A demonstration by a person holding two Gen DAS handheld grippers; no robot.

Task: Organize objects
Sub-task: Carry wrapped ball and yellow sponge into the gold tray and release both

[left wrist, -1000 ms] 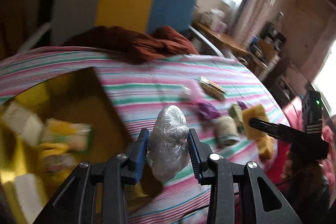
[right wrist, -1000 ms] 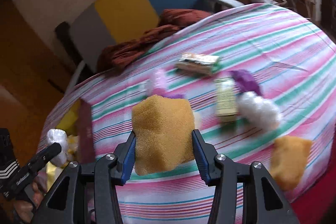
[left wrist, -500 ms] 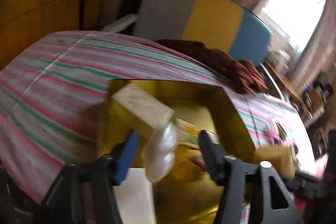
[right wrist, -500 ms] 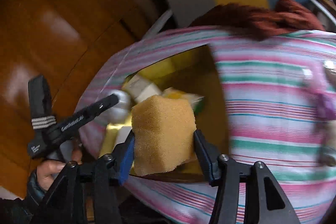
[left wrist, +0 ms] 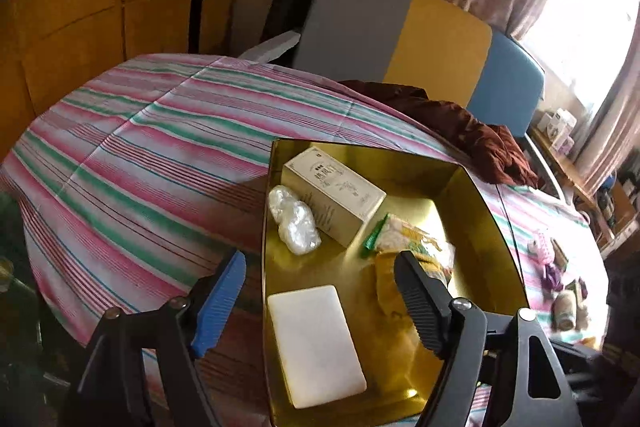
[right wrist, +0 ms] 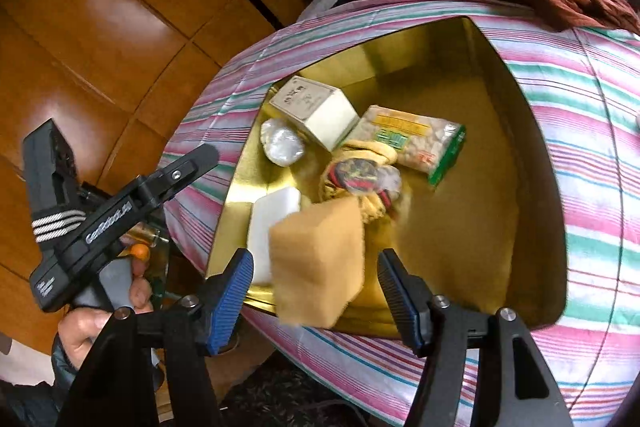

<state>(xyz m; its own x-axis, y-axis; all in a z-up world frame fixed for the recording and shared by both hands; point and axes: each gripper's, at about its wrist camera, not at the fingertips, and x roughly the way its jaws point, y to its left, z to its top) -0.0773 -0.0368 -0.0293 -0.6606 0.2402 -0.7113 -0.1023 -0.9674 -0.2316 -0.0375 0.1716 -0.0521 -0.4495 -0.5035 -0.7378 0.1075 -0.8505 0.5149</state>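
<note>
Left gripper hangs over the near left corner of the gold-lined open box, its fingers spread wide with nothing between them. One blue pad sits outside the box's left wall, over the pink-and-green striped tablecloth, the black one inside it. To the left of the box the cloth lies wide and bare right out to the table's rounded edge. Inside, along the left wall, a crinkled clear plastic bundle rests touching the cream rectangular carton; a flat white slab lies in the near left corner. Right of the carton there's a green-edged snack packet. Behind the box, a crumpled dark red cloth is heaped at the table's back edge, against the grey, yellow and blue chair back.

Over to the right gripper: fingers parted, and the yellow sponge block sits between them, blurred and tilted over the box's near rim, clear of the right pad; whether the left pad touches it, I cannot tell. Bare gold floor stays open on the box's right side.
</note>
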